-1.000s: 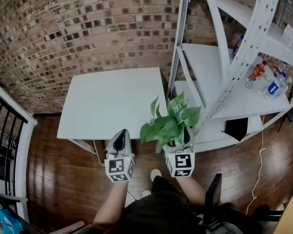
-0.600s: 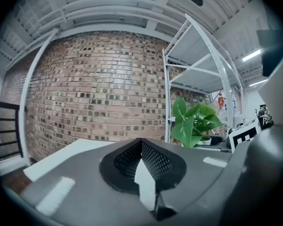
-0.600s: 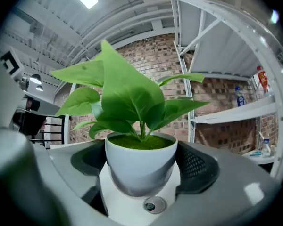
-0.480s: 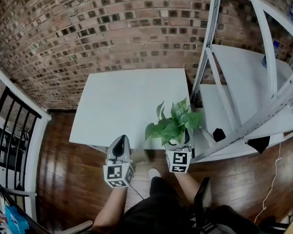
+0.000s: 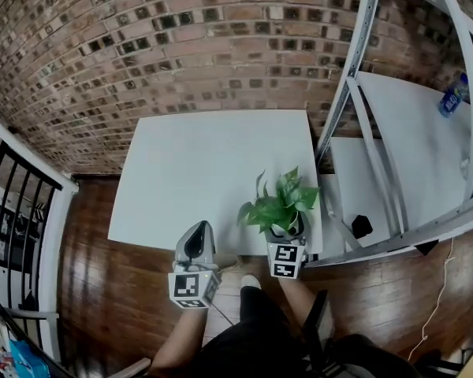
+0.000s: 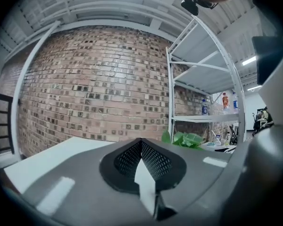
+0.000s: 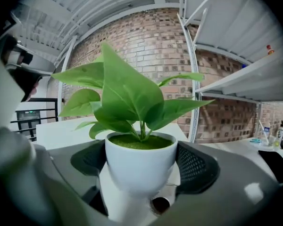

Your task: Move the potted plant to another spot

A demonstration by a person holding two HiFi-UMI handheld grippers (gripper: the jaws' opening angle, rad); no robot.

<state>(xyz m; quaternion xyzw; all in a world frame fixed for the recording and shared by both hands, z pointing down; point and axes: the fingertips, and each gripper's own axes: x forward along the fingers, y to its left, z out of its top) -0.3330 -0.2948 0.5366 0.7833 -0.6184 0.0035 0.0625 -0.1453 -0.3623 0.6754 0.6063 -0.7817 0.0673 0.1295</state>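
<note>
The right claw (image 5: 287, 235) pinches the potted plant (image 5: 277, 205) by its white pot, upright so nothing spills, at the near right corner of the surface (image 5: 205, 164), while the left claw (image 5: 196, 233), pressed together and empty, waits off the surface's near edge.

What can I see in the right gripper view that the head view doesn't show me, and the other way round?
Only the right gripper view shows the right gripper squeezing the white round pot between its dark mesh pads, plus the green filling inside the pot. Only the head view shows the dark wooden floor, the person's forearms and the square-marker cubes. Both show the green leafy plant, the white table, the red brick wall and the white metal shelving.
</note>
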